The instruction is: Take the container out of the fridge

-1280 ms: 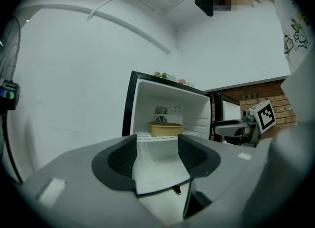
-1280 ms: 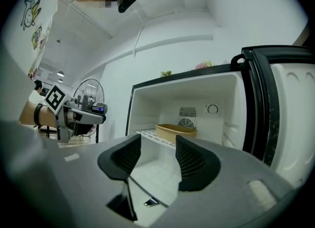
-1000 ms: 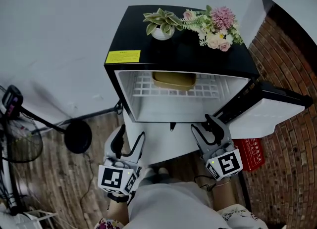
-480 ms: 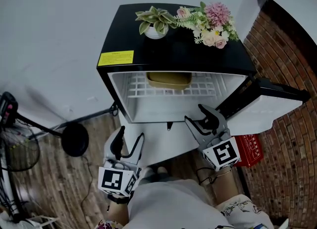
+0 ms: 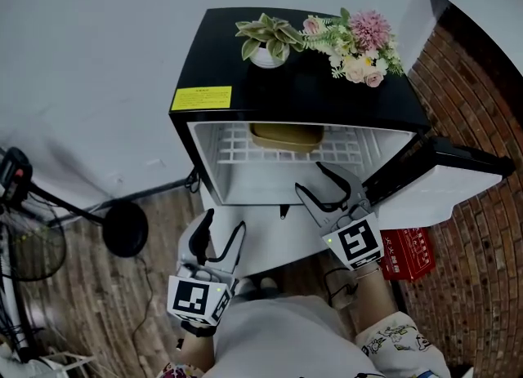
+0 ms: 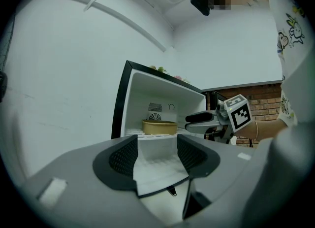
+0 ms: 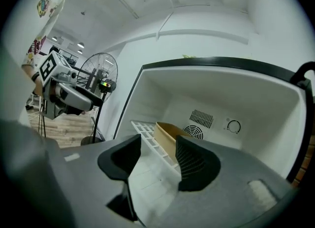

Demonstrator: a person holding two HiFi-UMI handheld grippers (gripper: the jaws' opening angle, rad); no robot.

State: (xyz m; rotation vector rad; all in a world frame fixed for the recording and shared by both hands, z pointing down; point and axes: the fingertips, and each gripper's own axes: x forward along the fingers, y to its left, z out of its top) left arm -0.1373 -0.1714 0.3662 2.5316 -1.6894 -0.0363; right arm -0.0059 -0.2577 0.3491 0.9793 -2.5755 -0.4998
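A tan open container sits at the back of the white wire shelf inside the black mini fridge, whose door hangs open to the right. My right gripper is open at the lower front edge of the fridge opening, pointing in towards the container and still short of it. In the right gripper view the container shows beyond the empty jaws. My left gripper is open and empty, lower down in front of the fridge. The left gripper view shows the container far ahead.
A potted plant and a bunch of flowers stand on the fridge top. A floor fan with a round base stands at the left. A red box lies under the door. A brick wall closes the right side.
My right gripper has moved up and leftwards to the fridge opening, turning towards the shelf. The left gripper has stayed almost where it was.
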